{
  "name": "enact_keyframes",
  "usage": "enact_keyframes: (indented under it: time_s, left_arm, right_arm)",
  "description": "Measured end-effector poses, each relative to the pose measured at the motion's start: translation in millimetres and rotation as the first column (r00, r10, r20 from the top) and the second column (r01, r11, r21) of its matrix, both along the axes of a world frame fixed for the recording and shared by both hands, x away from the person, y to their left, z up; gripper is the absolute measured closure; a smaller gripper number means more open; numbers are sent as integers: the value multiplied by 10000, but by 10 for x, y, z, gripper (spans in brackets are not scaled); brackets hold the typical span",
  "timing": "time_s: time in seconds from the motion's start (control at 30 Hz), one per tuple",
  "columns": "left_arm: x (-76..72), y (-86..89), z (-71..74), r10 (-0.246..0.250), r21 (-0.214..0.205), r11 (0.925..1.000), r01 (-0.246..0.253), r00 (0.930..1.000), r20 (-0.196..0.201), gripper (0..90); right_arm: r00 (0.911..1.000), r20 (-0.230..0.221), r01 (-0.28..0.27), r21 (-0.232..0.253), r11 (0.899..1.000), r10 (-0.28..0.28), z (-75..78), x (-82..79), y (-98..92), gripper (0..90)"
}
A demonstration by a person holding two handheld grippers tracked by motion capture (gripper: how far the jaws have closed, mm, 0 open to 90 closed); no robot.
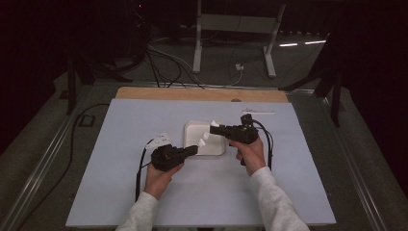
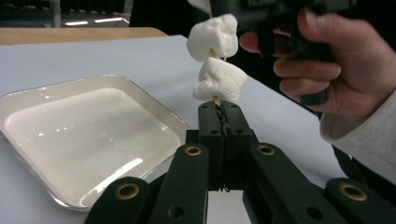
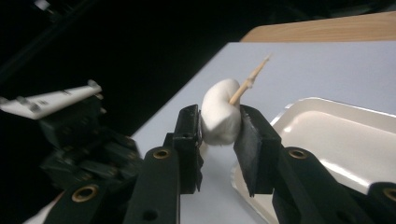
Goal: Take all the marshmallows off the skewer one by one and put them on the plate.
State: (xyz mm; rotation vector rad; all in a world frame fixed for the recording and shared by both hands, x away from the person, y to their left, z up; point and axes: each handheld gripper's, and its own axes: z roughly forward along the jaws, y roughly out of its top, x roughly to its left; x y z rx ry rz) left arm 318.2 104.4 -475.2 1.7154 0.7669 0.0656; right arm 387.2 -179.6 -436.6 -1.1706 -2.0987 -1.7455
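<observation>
Between right tool (image 3: 218,128) pads, marshmallow (image 3: 221,116)

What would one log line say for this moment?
left gripper: shut on skewer | right gripper: squeezing upper marshmallow | lower marshmallow: threaded | tray: empty

Dim room — soft, glare-flecked close-ups

No text, label, brand, number or sign could be read anywhere. A white strip (image 1: 258,113) at the far edge of the table (image 1: 144,202) bore marks too small to make out.
</observation>
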Motion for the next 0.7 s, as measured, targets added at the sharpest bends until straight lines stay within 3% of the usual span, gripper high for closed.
enact_keyframes:
  time_s: [0.13,0.27,0.47,0.53,0.7]
  left_arm:
    - [-12,-61,-23,-140,381,9992,137,9999,71,900]
    - [-7,-85,-41,-185,588,9981,181,9998,57,892]
    - [-3,-127,-79,-289,910,9954,290,9996,-22,815]
    - [-6,-141,-83,-378,971,9946,380,9993,-35,887]
    - [-5,-146,-81,-176,1277,9916,185,9998,-76,900]
  right_arm:
    - [9996,-135,-259,212,9994,262,-1,-7,50,746]
    - [9990,129,-429,113,9990,428,38,-44,91,781]
    - [9981,224,-579,270,9980,573,83,-68,132,791]
    - [9978,259,-616,208,9979,611,85,-71,149,792]
    - [9976,259,-644,159,9978,639,84,-73,168,794]
